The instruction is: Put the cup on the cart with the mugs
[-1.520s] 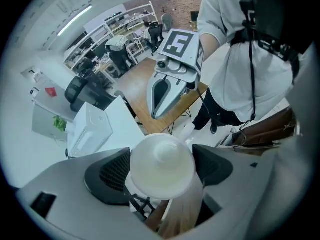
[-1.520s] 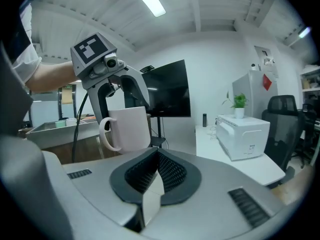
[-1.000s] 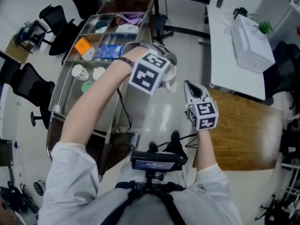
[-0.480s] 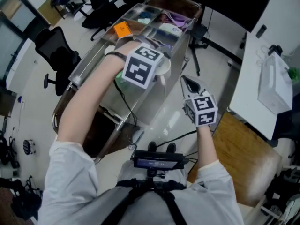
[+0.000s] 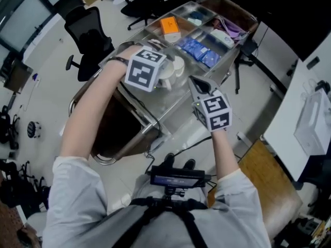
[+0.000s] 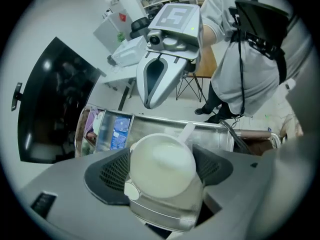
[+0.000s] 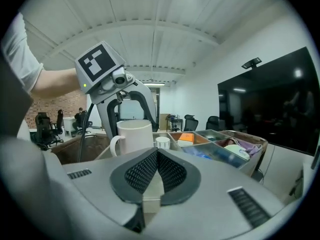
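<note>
My left gripper is shut on a white mug and holds it just above the metal cart. In the left gripper view the mug's round base fills the space between the two dark pads, and its handle points away. My right gripper is shut with nothing in it and hovers just right of the mug over the cart's edge. From the right gripper view the mug hangs upright under the left gripper, with a small white cup on the cart behind it.
The cart's far compartments hold an orange box, blue packets and a purple cloth. Black office chairs stand left of the cart. A wooden table and a white desk lie to the right.
Both grippers have travelled from beside the cart to above its top shelf, the left one carrying the mug. The cart now sits nearer the middle of the head view.
</note>
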